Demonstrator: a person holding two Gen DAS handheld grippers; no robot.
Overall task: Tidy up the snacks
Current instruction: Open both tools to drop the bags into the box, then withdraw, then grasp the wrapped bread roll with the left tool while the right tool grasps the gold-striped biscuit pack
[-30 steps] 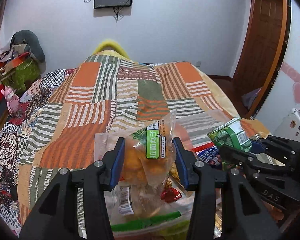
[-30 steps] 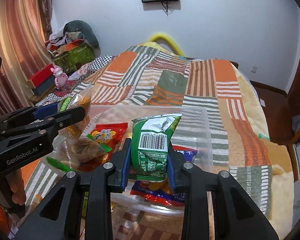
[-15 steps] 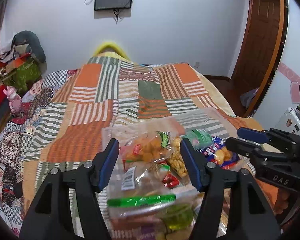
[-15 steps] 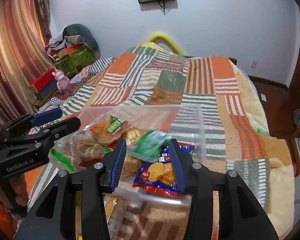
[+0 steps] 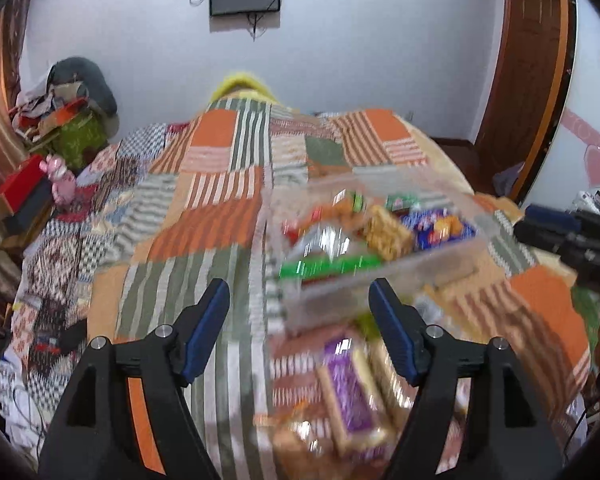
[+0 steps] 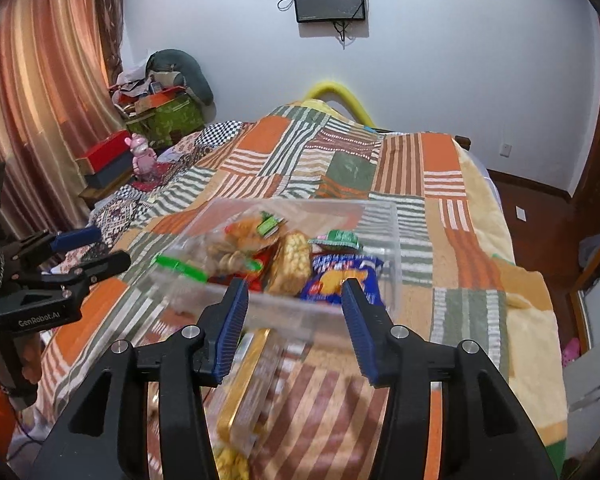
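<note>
Both packs dropped since a sec ago: orange snack bag [image 6: 252,232] & green pack [image 6: 334,240] now seen in clear bin [image 6: 394,240], ahead of jaws. Left gripper [image 5: 300,320] & right gripper [image 6: 294,316] empty, jaws opening. More snacks [image 5: 348,392] left on blanket [image 5: 220,220] just under tools; next pick judged needed there.

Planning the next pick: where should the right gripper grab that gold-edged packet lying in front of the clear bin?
Probably across the narrow width of the gold-edged packet, near its middle, from above. It lies flat on the patchwork bedspread, long axis toward the clear bin. The right gripper is empty, its fingers opening. Motion blur hides the packet's ends.
</note>
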